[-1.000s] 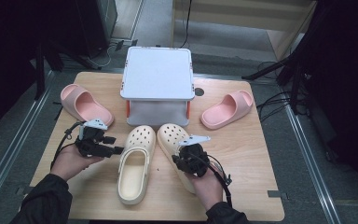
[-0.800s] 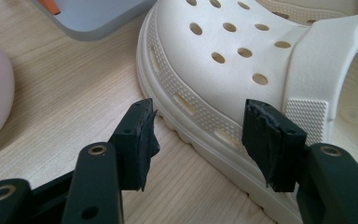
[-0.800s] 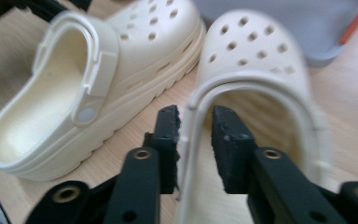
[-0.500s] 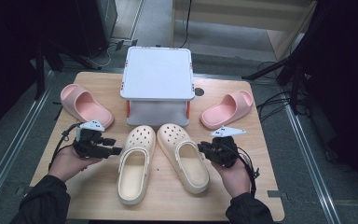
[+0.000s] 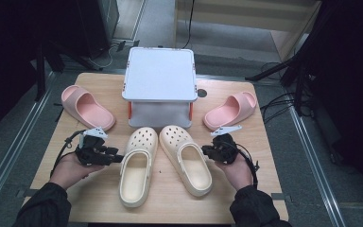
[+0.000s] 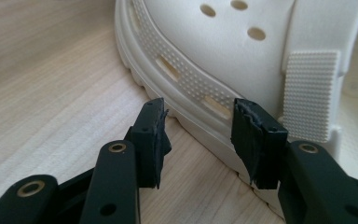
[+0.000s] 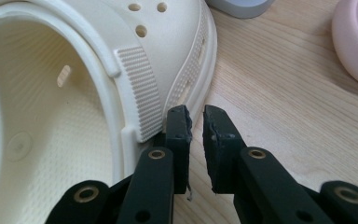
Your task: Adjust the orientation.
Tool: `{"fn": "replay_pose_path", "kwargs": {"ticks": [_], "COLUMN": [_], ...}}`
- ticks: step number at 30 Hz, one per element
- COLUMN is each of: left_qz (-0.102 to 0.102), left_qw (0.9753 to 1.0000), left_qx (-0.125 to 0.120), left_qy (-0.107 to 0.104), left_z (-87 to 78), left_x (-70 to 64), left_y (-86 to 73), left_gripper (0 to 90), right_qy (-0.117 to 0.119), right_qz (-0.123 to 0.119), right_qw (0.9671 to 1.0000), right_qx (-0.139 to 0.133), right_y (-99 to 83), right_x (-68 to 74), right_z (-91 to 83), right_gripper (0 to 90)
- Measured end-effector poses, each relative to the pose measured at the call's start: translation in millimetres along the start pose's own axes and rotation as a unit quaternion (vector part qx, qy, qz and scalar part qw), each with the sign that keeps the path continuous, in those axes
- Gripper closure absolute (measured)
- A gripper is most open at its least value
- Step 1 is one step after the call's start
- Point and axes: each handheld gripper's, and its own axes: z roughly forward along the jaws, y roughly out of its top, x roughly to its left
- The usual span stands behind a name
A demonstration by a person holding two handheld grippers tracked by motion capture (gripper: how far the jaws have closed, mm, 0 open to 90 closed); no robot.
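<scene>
Cream clogs lie side by side at the table's [image 5: 227,208] near middle, bare wood outside each; left gripper [image 6: 200,140] stands wide at the left clog's [image 5: 137,170] outer rim; right gripper [image 7: 196,140], nearly closed, empty, sits just beside the right clog [image 5: 186,158]

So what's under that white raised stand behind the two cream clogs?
Under the white stand, orange legs and a pale, bare-looking shelf front; the space farther back is hidden by its top.

Even overhead light is brightening the pale wooden counter [image 5: 246,101]; surroundings are falling dark; close-up foregrounds are blurring slightly.
</scene>
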Motion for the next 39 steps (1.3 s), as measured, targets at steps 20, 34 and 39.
{"fn": "replay_pose_path", "kwargs": {"ticks": [20, 34, 39], "left_qz": [-0.026, 0.013, 0.033], "left_qw": [0.999, 0.997, 0.9965], "left_qx": [0.001, 0.017, 0.024], "left_qy": [-0.035, -0.075, -0.073], "left_z": [4.7, 15.4, 15.3], "left_x": [-2.2, -17.0, -18.2], "left_y": [0.0, 4.3, 7.2], "left_gripper": [58.2, 57.4, 57.2], "right_qy": [0.023, 0.037, 0.035], "right_qz": [-0.022, -0.005, 0.005], "right_qw": [0.9995, 0.9993, 0.9994], "right_qx": [0.008, 0.001, -0.002], "right_y": [0.2, -1.3, -2.6], "right_x": [25.3, 25.4, 26.4], "right_z": [5.5, 7.7, 7.6], "right_gripper": [79.4, 78.4, 76.8]}}
